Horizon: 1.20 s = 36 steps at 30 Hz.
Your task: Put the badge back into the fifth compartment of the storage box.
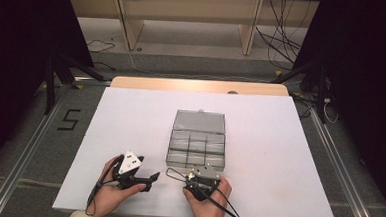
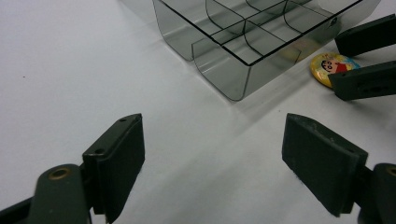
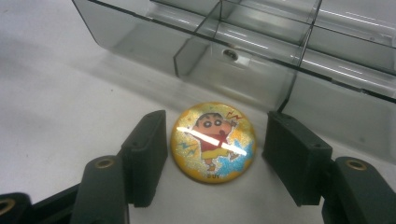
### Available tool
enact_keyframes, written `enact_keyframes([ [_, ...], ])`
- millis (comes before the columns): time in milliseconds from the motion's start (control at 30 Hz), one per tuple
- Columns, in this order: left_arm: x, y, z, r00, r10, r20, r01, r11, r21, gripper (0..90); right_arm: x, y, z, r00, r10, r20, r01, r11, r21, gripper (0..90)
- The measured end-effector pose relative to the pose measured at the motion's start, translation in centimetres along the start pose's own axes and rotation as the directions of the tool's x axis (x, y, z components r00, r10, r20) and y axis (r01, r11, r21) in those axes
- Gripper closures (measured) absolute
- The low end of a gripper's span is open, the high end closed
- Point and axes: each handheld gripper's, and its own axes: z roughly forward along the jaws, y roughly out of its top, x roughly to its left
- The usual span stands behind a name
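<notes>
Closing the right claw [image 3: 212, 154], jaws apart astride the badge [image 3: 213, 141], risks skidding that domed disc across the worktop [image 3: 51, 116]; left claw [image 2: 212, 158] gapes idle

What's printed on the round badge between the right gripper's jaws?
A cartoon child in red on glittery yellow, clearest in the right gripper view: badge.

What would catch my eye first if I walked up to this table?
Probably the round yellow cartoon badge, lying on the white table between the open jaws of the right gripper, apart from both pads. Just beyond it stands a clear, smoky plastic organizer box with its lid open.
</notes>
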Motion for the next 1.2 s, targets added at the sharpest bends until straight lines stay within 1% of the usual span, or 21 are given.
enact_keyframes([
  [167, 0.02, -0.02, -0.05, 1.0000, -0.006, -0.001, 0.006, 1.0000, -0.004, 21.2, 0.13, -0.05, 0.00, 0.9998, 0.013, 0.017, -0.013, 1.000, -0.006, 43.7],
  [233, 0.03, -0.02, -0.04, 1.0000, -0.003, -0.001, 0.003, 1.0000, -0.003, 21.3, 0.12, -0.06, -0.02, 0.9996, 0.016, 0.022, -0.016, 1.000, -0.009, 46.9],
  [300, 0.05, -0.01, -0.06, 1.0000, 0.001, 0.001, -0.001, 1.0000, -0.001, 21.3, 0.07, -0.08, -0.02, 0.9996, 0.019, 0.022, -0.019, 1.000, -0.012, 47.0],
  [367, 0.03, -0.03, -0.05, 1.0000, -0.006, -0.001, 0.006, 1.0000, -0.004, 21.3, 0.11, -0.09, -0.03, 0.9995, 0.017, 0.025, -0.017, 1.000, -0.013, 47.1],
  [500, 0.06, -0.05, -0.05, 0.9999, -0.011, -0.002, 0.011, 0.9999, -0.007, 21.4, 0.09, -0.15, -0.08, 0.9993, 0.029, 0.023, -0.028, 0.999, -0.018, 47.1],
  [633, 0.13, -0.05, -0.11, 1.0000, -0.005, -0.004, 0.005, 1.0000, -0.005, 21.4, -0.03, -0.18, -0.12, 0.9993, 0.035, 0.015, -0.034, 0.999, -0.021, 47.1],
  [867, 0.19, -0.08, -0.14, 1.0000, -0.006, -0.005, 0.006, 1.0000, -0.005, 21.4, -0.15, -0.28, -0.25, 0.9992, 0.041, 0.003, -0.041, 0.999, -0.028, 47.1],
  [1100, 0.26, -0.07, -0.15, 1.0000, -0.002, -0.006, 0.002, 1.0000, -0.004, 21.3, -0.11, -0.43, -0.39, 0.9999, 0.016, 0.002, -0.016, 0.999, -0.033, 47.1],
  [1200, 0.27, -0.06, -0.17, 1.0000, -0.003, -0.007, 0.003, 1.0000, -0.005, 21.3, -0.11, -0.44, -0.58, 0.9999, 0.008, -0.008, -0.009, 0.999, -0.035, 47.1],
])
